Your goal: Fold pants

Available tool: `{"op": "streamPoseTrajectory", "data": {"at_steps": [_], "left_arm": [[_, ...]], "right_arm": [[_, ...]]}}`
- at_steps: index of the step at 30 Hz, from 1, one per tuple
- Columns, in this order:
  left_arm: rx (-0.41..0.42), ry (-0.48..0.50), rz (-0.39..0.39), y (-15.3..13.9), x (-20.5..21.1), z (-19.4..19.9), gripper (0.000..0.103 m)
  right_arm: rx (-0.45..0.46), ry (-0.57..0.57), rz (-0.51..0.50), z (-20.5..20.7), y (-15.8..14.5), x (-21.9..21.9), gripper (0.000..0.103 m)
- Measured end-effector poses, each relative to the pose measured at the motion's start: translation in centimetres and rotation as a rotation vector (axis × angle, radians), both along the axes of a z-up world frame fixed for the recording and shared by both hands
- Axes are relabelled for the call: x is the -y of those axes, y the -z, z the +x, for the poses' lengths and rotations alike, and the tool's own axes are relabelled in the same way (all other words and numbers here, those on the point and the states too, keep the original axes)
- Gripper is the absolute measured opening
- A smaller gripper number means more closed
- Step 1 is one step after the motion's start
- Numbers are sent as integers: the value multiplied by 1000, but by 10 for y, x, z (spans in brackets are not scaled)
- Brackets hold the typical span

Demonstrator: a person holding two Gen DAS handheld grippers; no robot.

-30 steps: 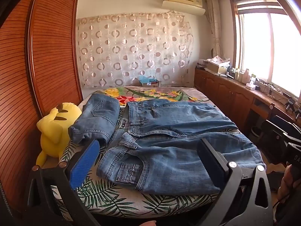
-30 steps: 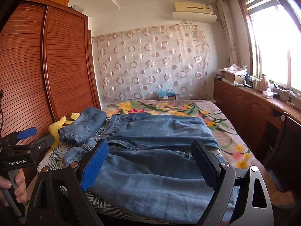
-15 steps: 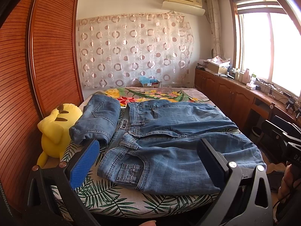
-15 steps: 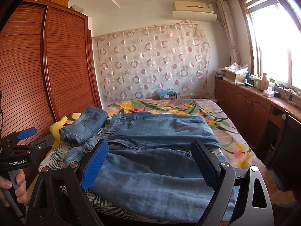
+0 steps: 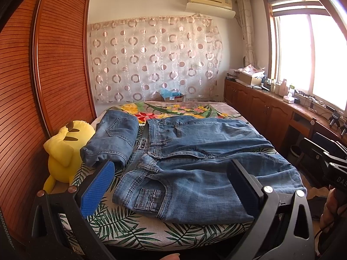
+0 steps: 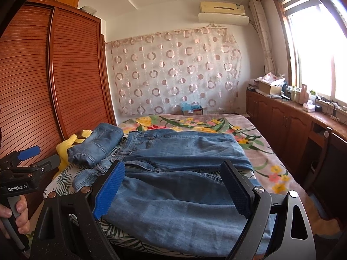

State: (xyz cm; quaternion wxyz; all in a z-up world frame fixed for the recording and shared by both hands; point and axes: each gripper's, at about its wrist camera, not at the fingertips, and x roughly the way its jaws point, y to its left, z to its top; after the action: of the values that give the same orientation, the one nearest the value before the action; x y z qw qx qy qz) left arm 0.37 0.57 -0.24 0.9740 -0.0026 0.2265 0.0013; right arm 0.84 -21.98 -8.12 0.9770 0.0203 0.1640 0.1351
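Across the near half of the bed (image 5: pixel 121 227) with its leaf-and-flower printed cover lie the unfolded blue denim pants (image 5: pixel 195 173), waistband toward the wardrobe side. A second, folded pair of blue jeans (image 5: pixel 112 140) rests just beside them, next to a yellow plush toy (image 5: pixel 63 151). Both the left gripper (image 5: pixel 167 186) and the right gripper (image 6: pixel 173 190) hover before the bed edge, fingers spread wide, holding nothing.

We see light blue jeans (image 5: pixel 195 164) spread flat across the bed (image 5: pixel 121 223), waistband to the left, with folded jeans (image 5: pixel 112 138) just beside.
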Motion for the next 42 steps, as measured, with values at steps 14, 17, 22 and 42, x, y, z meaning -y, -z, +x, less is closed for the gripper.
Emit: {"op": "streamPoseTrajectory", "data": {"at_steps": [14, 17, 22, 42], "left_arm": [[-10, -4, 3, -4, -4, -8, 103], [-7, -5, 1, -2, -2, -8, 103], [-8, -5, 2, -3, -1, -8, 103], [-15, -7, -7, 3, -4, -5, 103]], "right_arm": [[-2, -3, -5, 1, 1, -1, 90], [-1, 0, -3, 2, 1, 1, 90], [-1, 0, -3, 1, 1, 1, 90], [-6, 3, -9, 3, 3, 2, 90]]}}
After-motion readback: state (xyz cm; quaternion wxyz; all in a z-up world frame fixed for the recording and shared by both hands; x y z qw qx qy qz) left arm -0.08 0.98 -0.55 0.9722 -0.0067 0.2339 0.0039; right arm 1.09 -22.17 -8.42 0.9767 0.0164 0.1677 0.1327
